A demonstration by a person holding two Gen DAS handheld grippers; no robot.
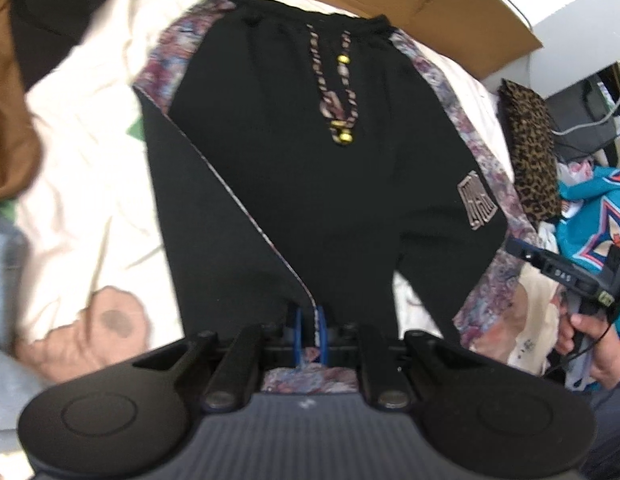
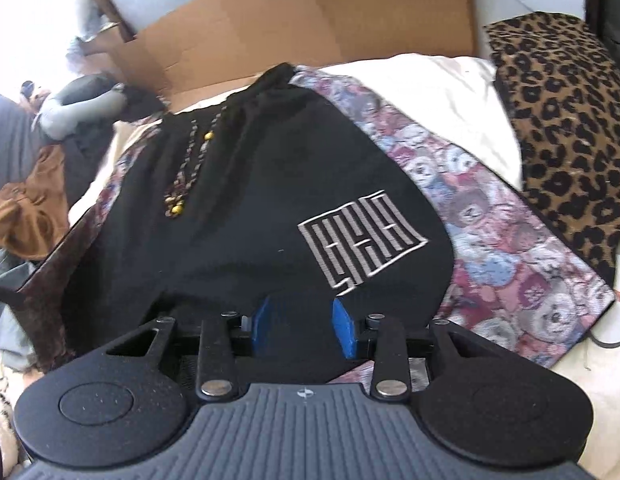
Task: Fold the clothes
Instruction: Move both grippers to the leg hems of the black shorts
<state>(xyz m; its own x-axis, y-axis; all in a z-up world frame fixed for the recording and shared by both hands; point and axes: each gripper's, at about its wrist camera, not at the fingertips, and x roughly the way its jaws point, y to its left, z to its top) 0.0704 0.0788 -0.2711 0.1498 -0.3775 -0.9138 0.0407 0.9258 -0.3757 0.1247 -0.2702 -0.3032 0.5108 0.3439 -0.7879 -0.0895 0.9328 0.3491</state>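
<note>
Black trousers (image 1: 310, 152) with patterned side stripes are spread waistband-away on a white sheet (image 1: 90, 168). One leg's hem is pinched between the nearly closed blue pads of the left gripper (image 1: 310, 330). The right gripper (image 2: 302, 320) is held half open over black fabric, its pads apart and gripping nothing.

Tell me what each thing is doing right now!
Black pants: spread flat on the bed, one leg lifted and folded across.
Drawstring: tied, lying loose on the pants.
Left gripper: shut, pinching a leg's edge.
Right gripper: jaws apart over the black cloth, not pinching.
Cardboard box: open, flaps up.
Leopard cloth: folded, beside the pants.
</note>
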